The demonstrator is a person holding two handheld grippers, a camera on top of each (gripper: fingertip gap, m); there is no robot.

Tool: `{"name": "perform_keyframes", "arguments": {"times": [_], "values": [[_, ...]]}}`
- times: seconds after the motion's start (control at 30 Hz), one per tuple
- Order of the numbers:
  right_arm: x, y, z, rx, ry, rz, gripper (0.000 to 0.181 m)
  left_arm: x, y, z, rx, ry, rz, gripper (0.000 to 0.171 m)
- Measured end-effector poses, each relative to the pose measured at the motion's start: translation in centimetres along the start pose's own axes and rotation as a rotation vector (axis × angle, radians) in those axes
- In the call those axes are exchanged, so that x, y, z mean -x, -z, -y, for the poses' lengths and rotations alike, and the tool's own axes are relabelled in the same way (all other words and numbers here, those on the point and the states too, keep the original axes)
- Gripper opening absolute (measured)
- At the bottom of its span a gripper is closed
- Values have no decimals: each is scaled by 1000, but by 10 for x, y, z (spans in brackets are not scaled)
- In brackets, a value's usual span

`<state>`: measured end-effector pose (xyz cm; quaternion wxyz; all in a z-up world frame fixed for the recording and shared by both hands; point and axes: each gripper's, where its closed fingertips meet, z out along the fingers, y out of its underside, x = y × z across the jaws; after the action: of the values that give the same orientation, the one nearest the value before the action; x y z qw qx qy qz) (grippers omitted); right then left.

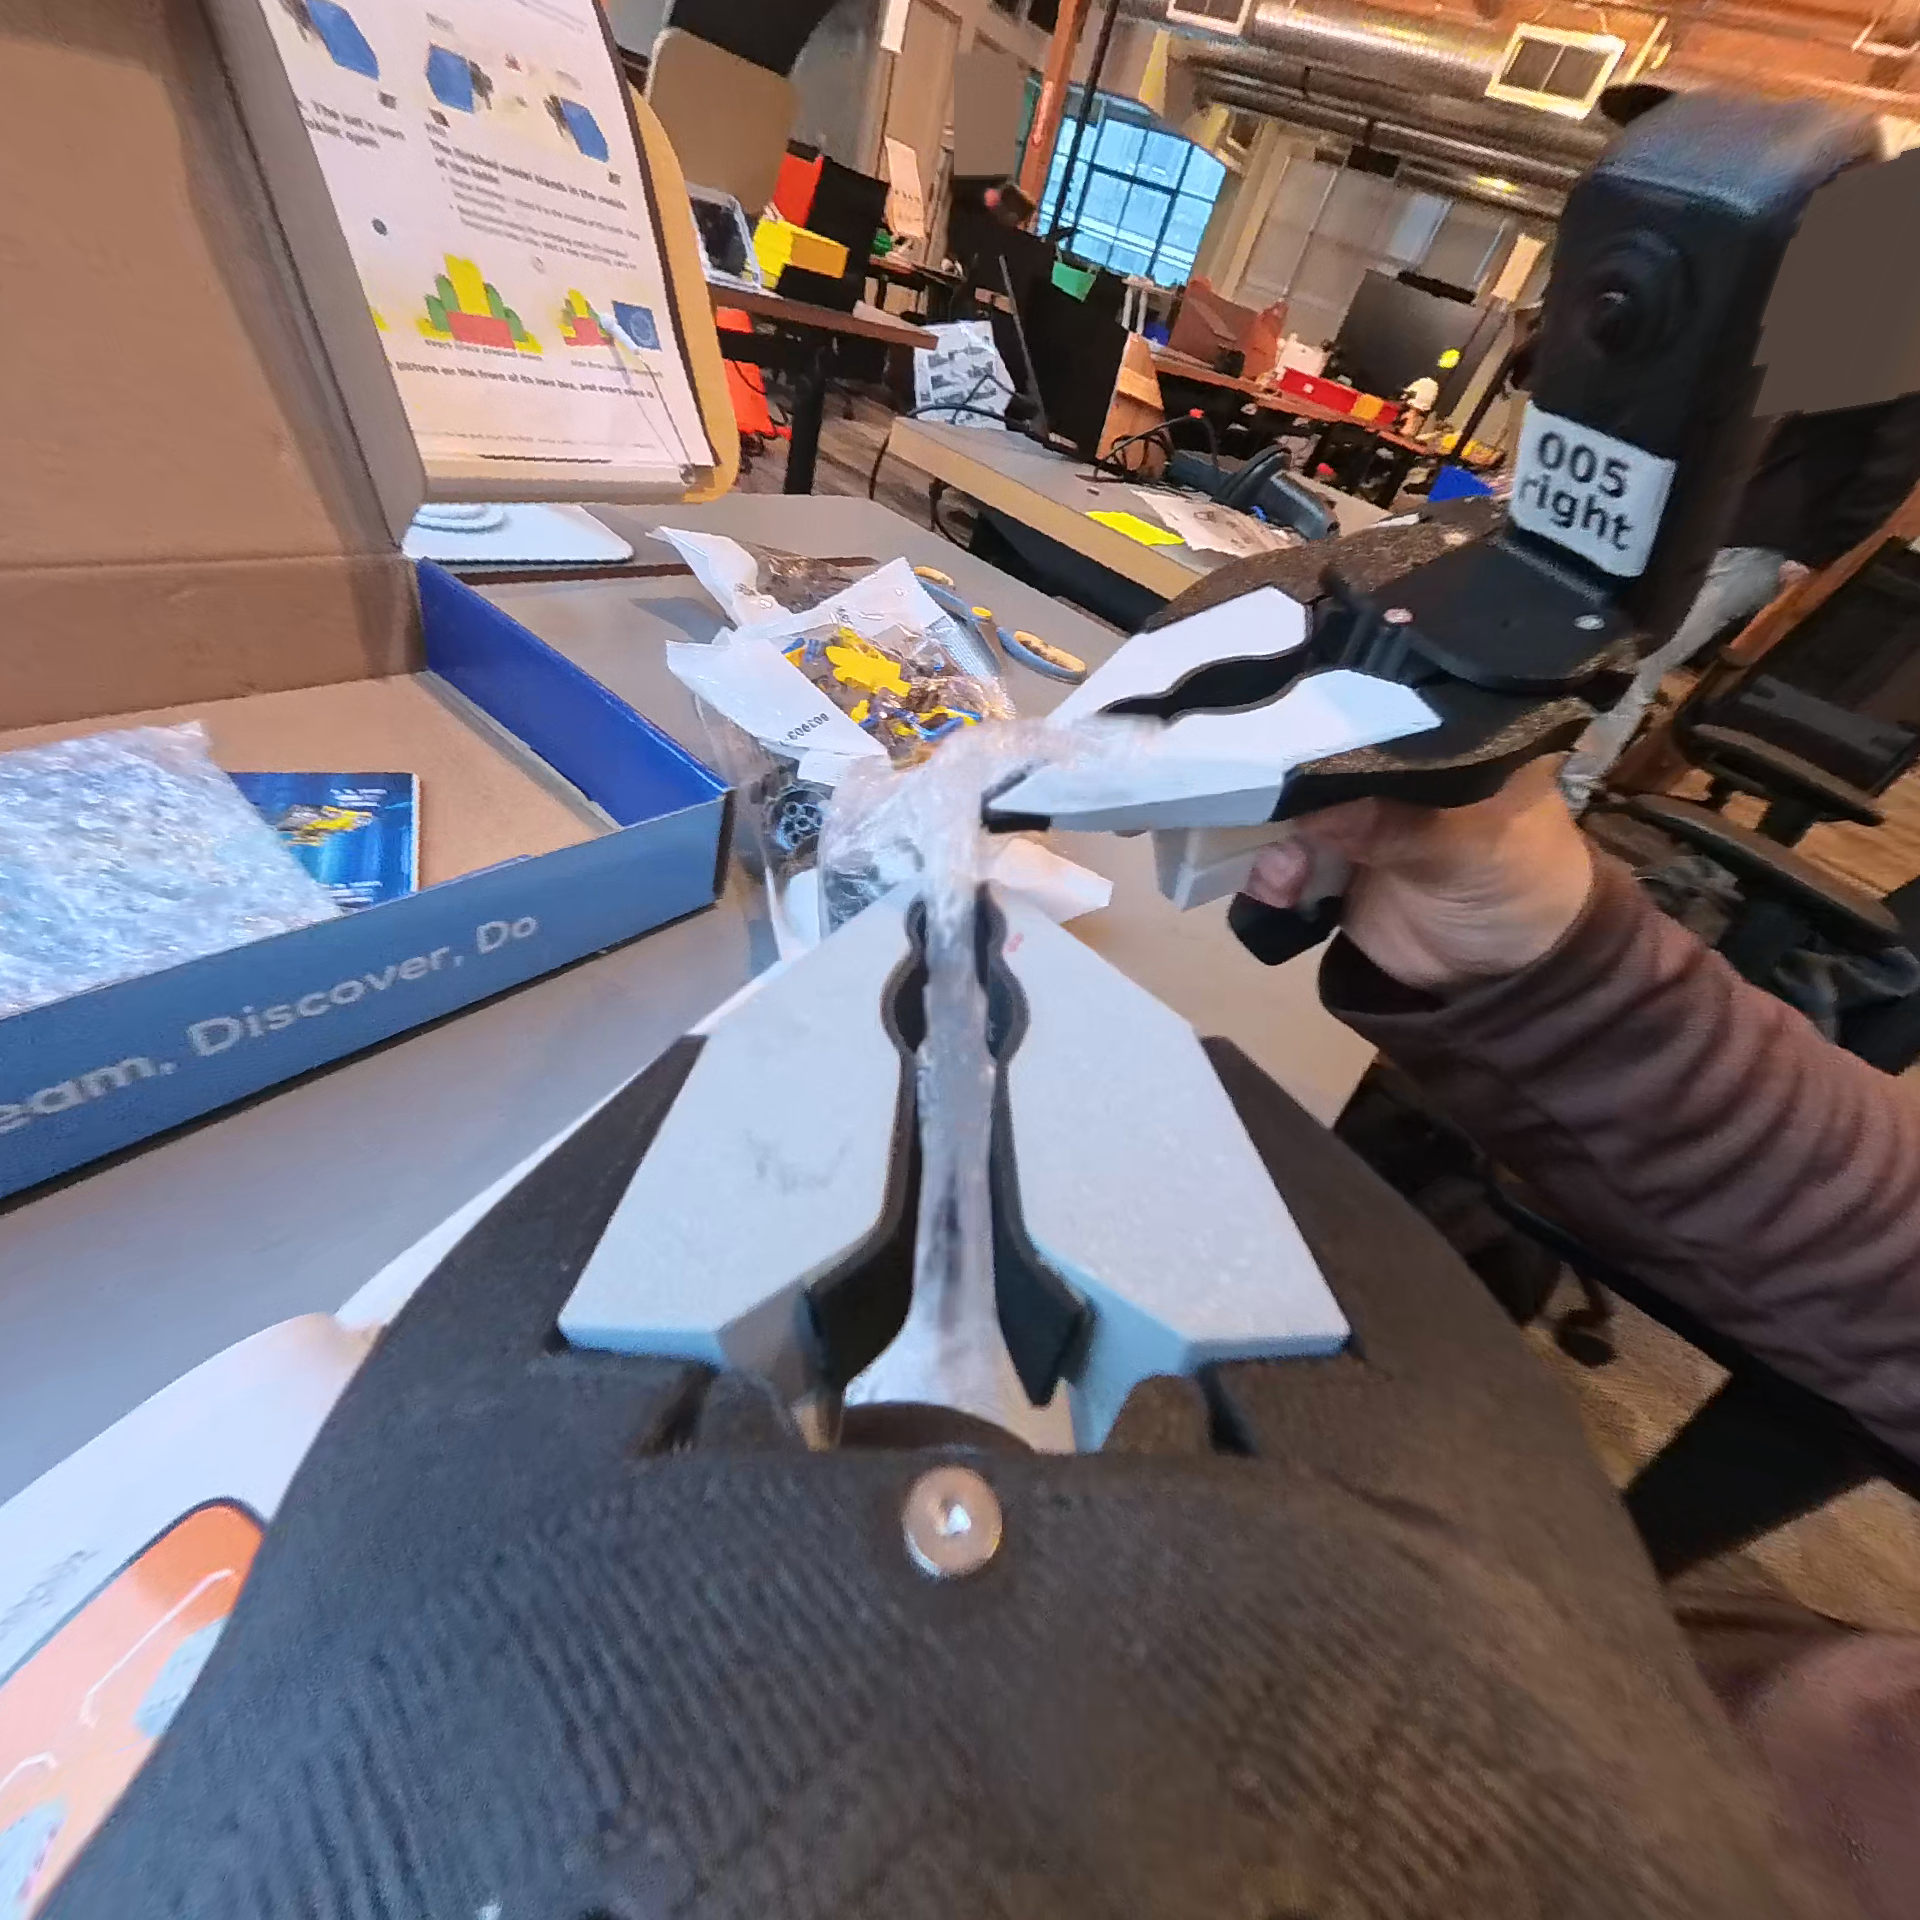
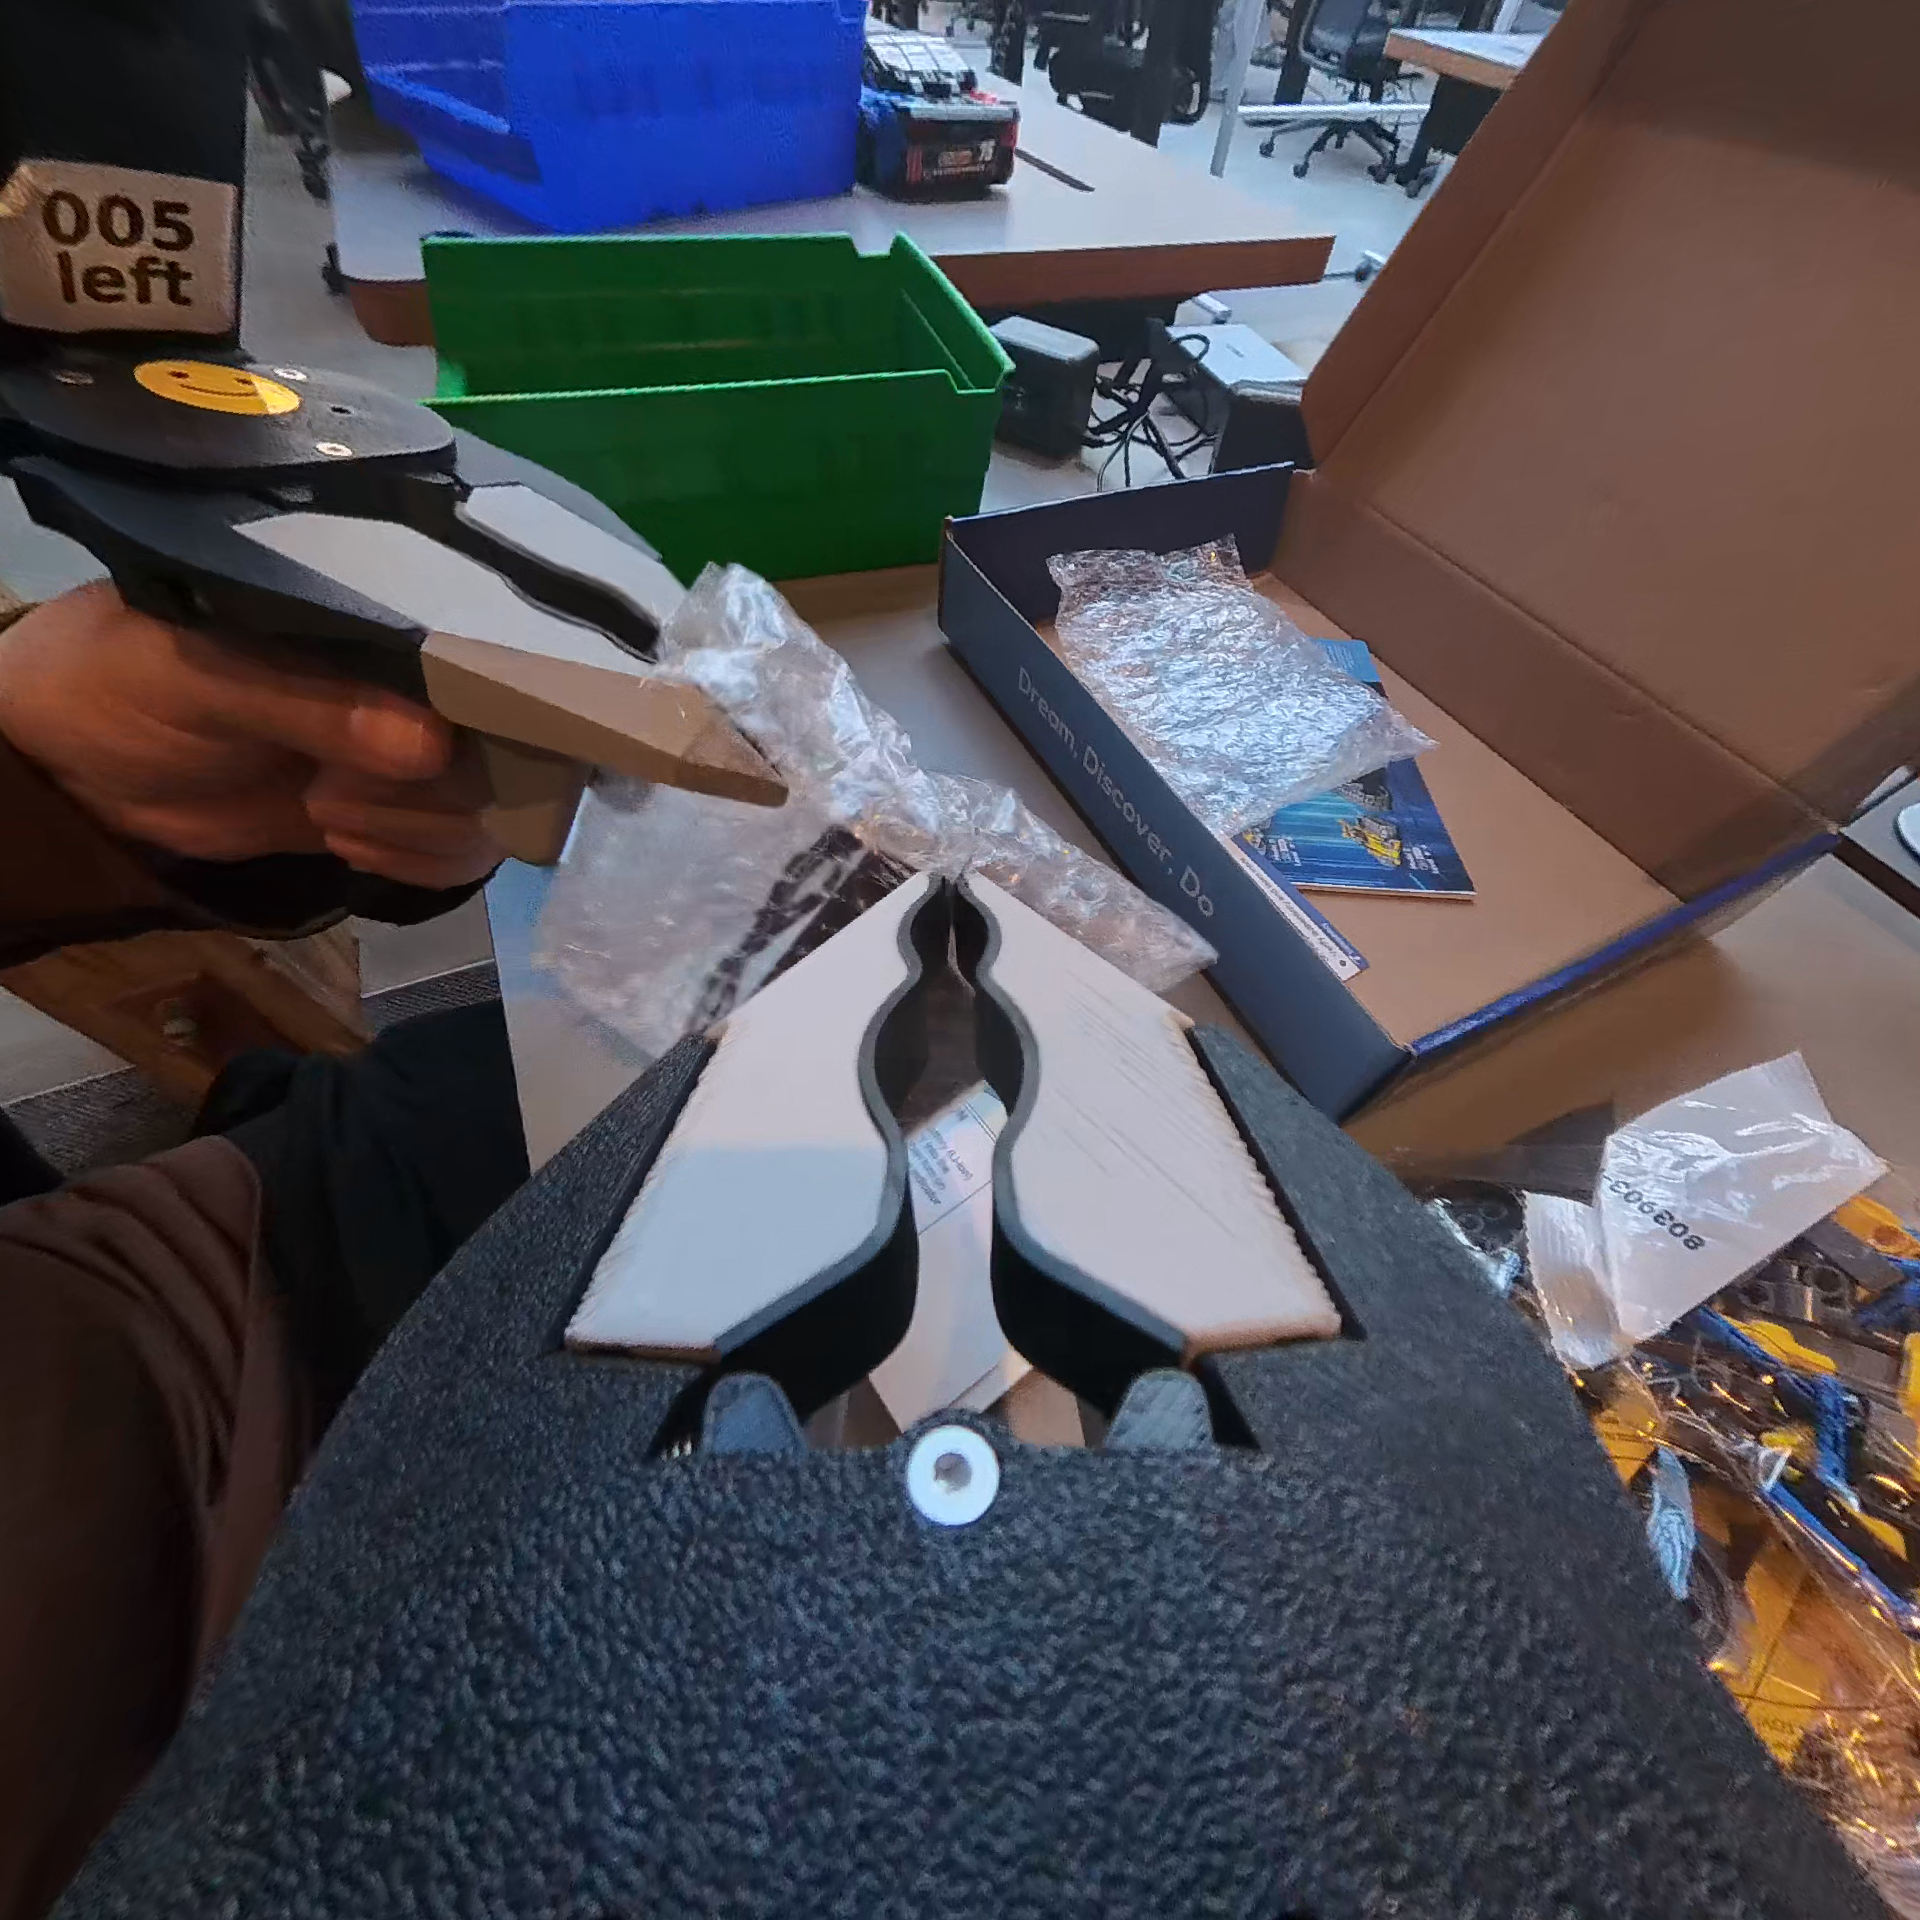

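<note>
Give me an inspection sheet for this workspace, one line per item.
Surface: grey table, crowded.
Job's things: clear plastic bag stretched between both grippers.
Clutter: open blue cardboard box with bubble wrap and booklet; bags of yellow and blue parts; green bin.
Grippers: left gripper and right gripper both shut on the bag.
Cables: black cables behind the box.
Surroundings: office desks, chairs, blue crate.

Open-plan workshop office — desks [image 1: 1039, 468], storage bins [image 2: 717, 384], office chairs [image 1: 1787, 748], exposed ceiling ducts [image 1: 1351, 42].
</note>
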<state>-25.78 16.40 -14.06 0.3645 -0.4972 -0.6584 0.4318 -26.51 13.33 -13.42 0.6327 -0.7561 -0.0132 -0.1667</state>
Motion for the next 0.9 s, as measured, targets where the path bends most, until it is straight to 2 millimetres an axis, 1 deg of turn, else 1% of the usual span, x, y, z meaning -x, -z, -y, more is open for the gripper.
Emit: {"name": "perform_keyframes", "arguments": {"times": [0.03,0.07,0.1,0.13,0.17,0.23,0.3,0.4,0.47,0.5,0.53,0.67,0.73,0.77,0.83,0.9], "values": [[3,-1,0,4,2,4,0,-1,-1,0,4,-17,6,14],[6,-2,1,7,2,16,0,-3,-2,-2,21,-30,10,29],[10,-3,1,10,-2,34,0,-3,-4,-5,39,-41,22,40],[13,-5,1,12,-7,49,0,-2,-5,-7,46,-56,34,43],[15,-6,1,12,-12,52,0,-1,-6,-9,50,-77,46,41],[17,-6,2,10,-25,63,0,3,-6,-12,57,-122,76,26],[20,-5,5,-7,-54,97,0,8,-5,-12,46,-154,97,16],[26,-2,11,-42,-101,157,0,10,-7,-15,49,-135,81,20],[24,-1,11,-42,-99,153,0,8,-7,-16,50,-146,58,13],[21,-1,9,-34,-84,132,0,6,-7,-17,60,-155,43,8],[18,0,7,-22,-66,107,0,6,-8,-18,65,-161,45,6],[6,-1,-2,58,22,-13,0,4,-9,-25,112,-257,74,4],[-2,0,-5,102,67,-92,0,2,-11,-27,128,-271,72,4],[-7,2,-5,123,89,-134,0,2,-11,-28,129,-272,69,4],[-23,11,-5,168,170,-262,0,-4,-12,-27,126,-262,38,4],[-29,18,1,178,252,-345,0,-12,-13,-23,120,-266,11,4]]}}
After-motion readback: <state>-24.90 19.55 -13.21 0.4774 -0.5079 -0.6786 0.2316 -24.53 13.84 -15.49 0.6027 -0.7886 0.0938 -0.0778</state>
